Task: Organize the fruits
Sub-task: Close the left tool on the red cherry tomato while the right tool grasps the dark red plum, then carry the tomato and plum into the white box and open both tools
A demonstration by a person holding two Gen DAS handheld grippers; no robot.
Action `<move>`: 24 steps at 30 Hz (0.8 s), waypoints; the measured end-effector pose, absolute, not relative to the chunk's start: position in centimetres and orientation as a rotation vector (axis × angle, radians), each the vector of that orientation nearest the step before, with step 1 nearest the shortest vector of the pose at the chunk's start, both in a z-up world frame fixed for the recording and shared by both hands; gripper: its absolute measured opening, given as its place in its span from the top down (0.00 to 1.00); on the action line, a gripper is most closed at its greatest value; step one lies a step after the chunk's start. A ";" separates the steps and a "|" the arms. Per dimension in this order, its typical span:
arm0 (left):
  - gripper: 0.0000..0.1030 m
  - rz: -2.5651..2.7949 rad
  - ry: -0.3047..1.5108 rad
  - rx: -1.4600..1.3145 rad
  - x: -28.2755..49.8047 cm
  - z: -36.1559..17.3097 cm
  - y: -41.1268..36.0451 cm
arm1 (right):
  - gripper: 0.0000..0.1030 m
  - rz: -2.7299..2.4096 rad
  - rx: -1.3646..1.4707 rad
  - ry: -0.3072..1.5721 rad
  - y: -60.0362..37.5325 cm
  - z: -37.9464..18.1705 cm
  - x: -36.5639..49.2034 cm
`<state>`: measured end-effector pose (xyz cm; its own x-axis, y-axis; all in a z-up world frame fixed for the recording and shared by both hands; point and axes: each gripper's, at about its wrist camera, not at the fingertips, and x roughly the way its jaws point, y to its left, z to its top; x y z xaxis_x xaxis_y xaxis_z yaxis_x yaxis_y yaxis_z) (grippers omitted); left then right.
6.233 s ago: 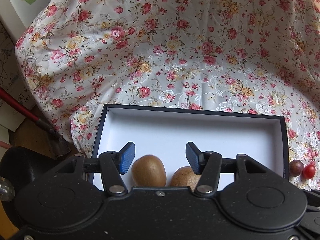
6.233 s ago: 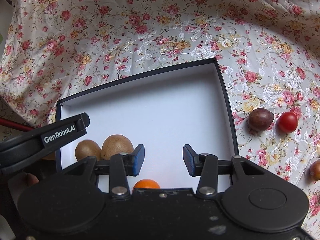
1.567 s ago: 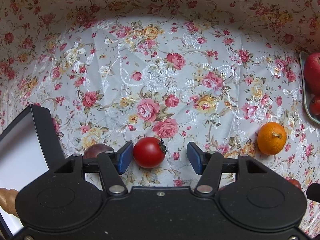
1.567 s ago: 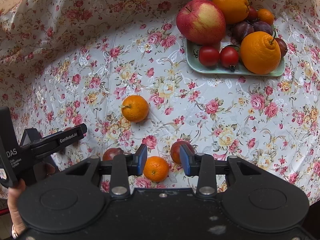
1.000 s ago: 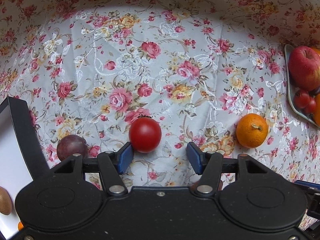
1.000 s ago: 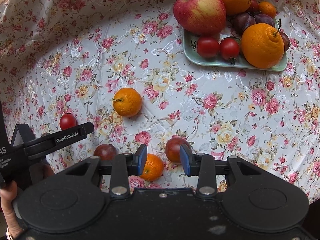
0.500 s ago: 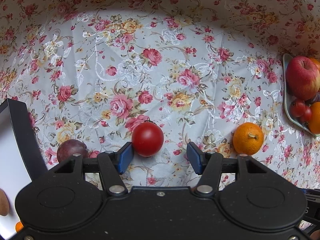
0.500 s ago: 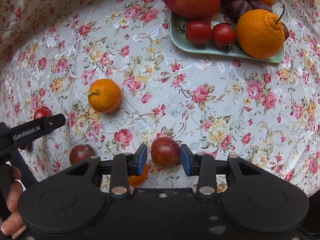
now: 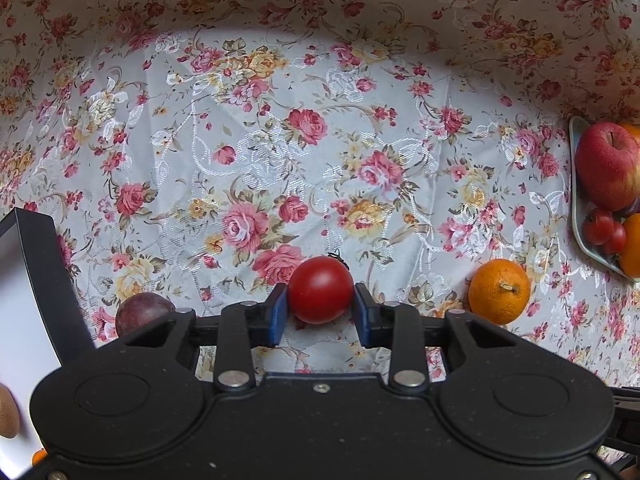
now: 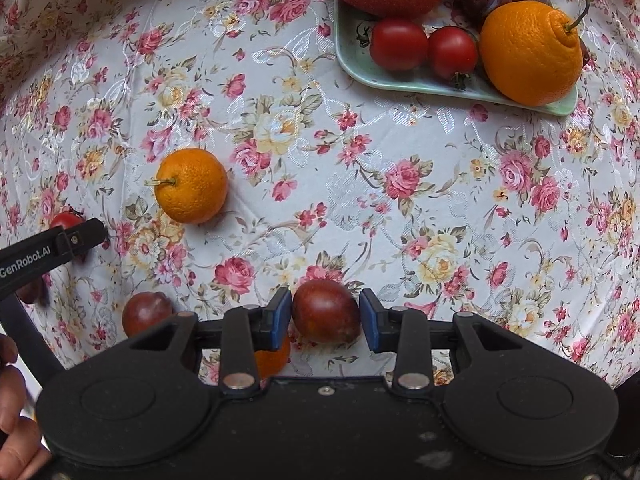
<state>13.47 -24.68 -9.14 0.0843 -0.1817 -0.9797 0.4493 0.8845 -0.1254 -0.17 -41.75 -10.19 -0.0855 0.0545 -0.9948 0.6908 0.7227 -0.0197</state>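
In the left wrist view my left gripper (image 9: 320,310) is shut on a red tomato (image 9: 320,289) resting on the floral cloth. A dark plum (image 9: 142,312) lies to its left, an orange (image 9: 499,291) to its right. In the right wrist view my right gripper (image 10: 325,320) straddles a dark red plum (image 10: 325,315); the left pad touches it, a small gap shows at the right pad. A small orange (image 10: 272,358) sits under the left finger, another plum (image 10: 146,314) lies to the left. The left gripper (image 10: 52,250) shows at the left edge over the tomato (image 10: 64,220).
A black box with a white inside (image 9: 44,280) stands at the left, a kiwi (image 9: 7,412) in it. A green plate (image 10: 400,76) at the back right holds an apple, tomatoes, oranges and plums. An orange (image 10: 191,185) lies mid-cloth.
My left gripper has closed on the tomato. My right gripper has moved forward over the dark plum, which now sits between its pads, and the jaws have narrowed slightly.
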 end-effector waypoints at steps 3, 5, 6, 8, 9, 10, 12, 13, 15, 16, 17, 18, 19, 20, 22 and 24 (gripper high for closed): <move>0.59 -0.483 1.395 0.235 13.1 -8.7 -24.9 | 0.64 -0.591 0.620 1.577 -41.8 -9.7 -0.1; 0.59 -0.487 1.380 0.243 12.8 -8.3 -25.2 | 0.64 -0.590 0.619 1.565 -41.9 -9.2 0.0; 0.59 -0.490 1.374 0.244 12.7 -8.1 -25.3 | 0.64 -0.590 0.618 1.557 -41.8 -8.9 0.0; 0.59 -0.500 1.362 0.239 12.4 -7.6 -25.4 | 0.64 -0.590 0.613 1.532 -41.7 -7.8 -0.1; 0.59 -0.505 1.357 0.236 12.3 -7.3 -25.4 | 0.64 -0.590 0.609 1.519 -41.8 -7.3 -0.1; 0.59 -0.510 1.351 0.233 12.1 -7.0 -25.5 | 0.64 -0.590 0.605 1.505 -41.7 -6.8 -0.1; 0.59 -0.515 1.336 0.231 11.9 -6.5 -25.5 | 0.64 -0.587 0.598 1.474 -41.7 -5.9 -0.1; 0.59 -0.516 1.327 0.232 11.8 -6.3 -25.5 | 0.64 -0.585 0.594 1.460 -41.6 -5.5 -0.1; 0.59 -0.515 1.313 0.231 11.8 -5.8 -25.4 | 0.64 -0.586 0.586 1.432 -41.6 -4.7 -0.1; 0.59 -0.516 1.308 0.228 11.8 -5.6 -25.3 | 0.64 -0.586 0.581 1.421 -41.5 -4.3 0.0; 0.59 -0.517 1.304 0.223 11.8 -5.4 -25.2 | 0.64 -0.587 0.575 1.413 -41.5 -4.0 0.0; 0.59 -0.516 1.301 0.219 11.9 -5.2 -25.1 | 0.64 -0.589 0.567 1.408 -41.4 -3.8 0.0; 0.59 -0.515 1.298 0.214 12.0 -5.0 -25.0 | 0.64 -0.589 0.560 1.401 -41.3 -3.4 0.0; 0.59 -0.513 1.296 0.210 12.0 -4.8 -24.8 | 0.64 -0.589 0.554 1.395 -41.2 -3.2 0.0; 0.59 -0.508 1.288 0.201 12.1 -4.5 -24.4 | 0.64 -0.583 0.547 1.391 -40.9 -2.8 0.0; 0.59 -0.497 1.280 0.194 12.3 -4.1 -24.0 | 0.64 -0.572 0.546 1.387 -40.7 -2.9 -0.1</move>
<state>12.30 -23.96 -4.14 0.1994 -0.2469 -0.9483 0.4574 0.8793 -0.1328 -0.07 -40.65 -2.89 0.0941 -0.0531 -0.9941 0.6631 0.7481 0.0228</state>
